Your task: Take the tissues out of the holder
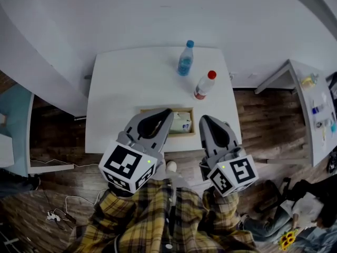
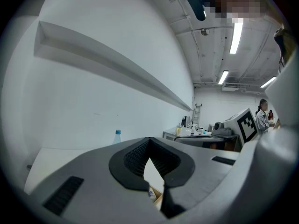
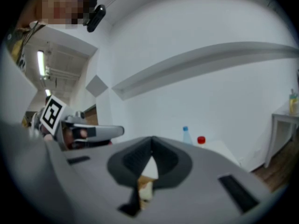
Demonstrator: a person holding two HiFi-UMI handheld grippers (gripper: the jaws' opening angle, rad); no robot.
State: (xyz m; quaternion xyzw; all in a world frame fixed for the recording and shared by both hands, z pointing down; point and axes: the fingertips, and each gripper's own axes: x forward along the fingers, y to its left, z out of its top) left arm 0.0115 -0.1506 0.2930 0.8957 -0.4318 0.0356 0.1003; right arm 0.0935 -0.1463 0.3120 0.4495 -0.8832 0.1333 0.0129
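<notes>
We see wooden holder (image 1: 181, 110) at table (image 1: 126, 88) near edge, tissues (image 1: 181, 124) inside. Farther back: blue-capped bottle (image 1: 185, 60), red-capped bottle (image 1: 204, 85). Our left gripper (image 1: 168, 112) clenched, empty, over holder's left part; right gripper (image 1: 202, 119) clenched, empty, just beside holder's right.

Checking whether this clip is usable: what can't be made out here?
Holder: in the head view, its left part is hidden under the left tongs.
Tissues: count unclear; each gripper view shows only a sliver, because the gripper's own body covers the rest.
Labels of the blue-capped bottle and red-capped bottle: too small in the head view.
Right gripper view: blurred.
</notes>
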